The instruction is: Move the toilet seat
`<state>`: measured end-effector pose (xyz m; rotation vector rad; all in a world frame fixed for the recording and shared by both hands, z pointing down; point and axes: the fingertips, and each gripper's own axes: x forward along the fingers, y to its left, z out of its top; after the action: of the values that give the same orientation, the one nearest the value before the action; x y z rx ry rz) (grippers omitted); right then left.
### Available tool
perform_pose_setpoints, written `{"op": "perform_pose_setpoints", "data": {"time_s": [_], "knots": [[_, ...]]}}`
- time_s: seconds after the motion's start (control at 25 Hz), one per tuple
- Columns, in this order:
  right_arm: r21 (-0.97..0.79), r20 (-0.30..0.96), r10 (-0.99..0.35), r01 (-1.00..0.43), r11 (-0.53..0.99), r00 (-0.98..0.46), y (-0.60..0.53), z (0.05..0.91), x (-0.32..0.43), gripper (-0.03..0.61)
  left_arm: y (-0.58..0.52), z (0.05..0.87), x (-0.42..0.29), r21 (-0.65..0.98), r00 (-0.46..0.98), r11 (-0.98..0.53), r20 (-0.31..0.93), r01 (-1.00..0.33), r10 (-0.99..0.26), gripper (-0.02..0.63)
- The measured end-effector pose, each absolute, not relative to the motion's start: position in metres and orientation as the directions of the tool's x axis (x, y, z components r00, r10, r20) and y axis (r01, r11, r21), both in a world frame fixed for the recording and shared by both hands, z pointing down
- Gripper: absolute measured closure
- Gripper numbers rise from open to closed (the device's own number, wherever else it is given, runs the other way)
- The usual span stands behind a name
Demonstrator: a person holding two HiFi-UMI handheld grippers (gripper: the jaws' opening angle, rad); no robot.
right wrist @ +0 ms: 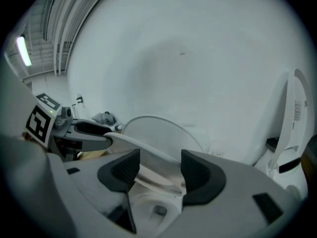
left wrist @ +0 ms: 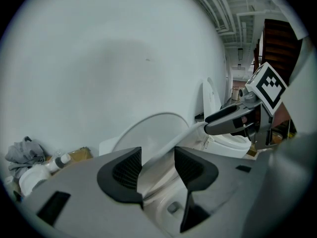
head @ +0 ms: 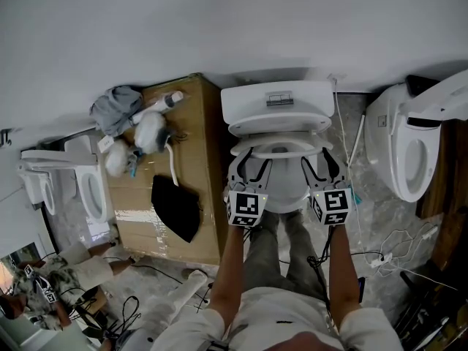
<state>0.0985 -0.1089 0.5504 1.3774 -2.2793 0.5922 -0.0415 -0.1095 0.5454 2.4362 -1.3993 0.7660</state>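
A white toilet stands against the wall, its tank at the back and its lid up. The toilet seat hangs part-raised over the bowl. My left gripper grips the seat's left side and my right gripper its right side. In the left gripper view the seat runs between my left gripper's jaws toward the other gripper. In the right gripper view the seat passes between my right gripper's jaws, with the lid behind.
A cardboard box stands left of the toilet, with cloths, a bottle and a black item on top. A second toilet is at the right and a third at the left. Cables lie on the floor.
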Motion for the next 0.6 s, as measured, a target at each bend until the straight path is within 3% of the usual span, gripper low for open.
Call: {"op": "perform_pose_setpoints", "data": {"time_s": [0.6], "knots": [[-0.126,0.539,-0.733,-0.901,0.416,-0.414,-0.135,0.551,0.097,0.304,-0.132,0.544,-0.043,-0.077,0.391,-0.503,0.533,-0.861,-0.751,0.388]]}}
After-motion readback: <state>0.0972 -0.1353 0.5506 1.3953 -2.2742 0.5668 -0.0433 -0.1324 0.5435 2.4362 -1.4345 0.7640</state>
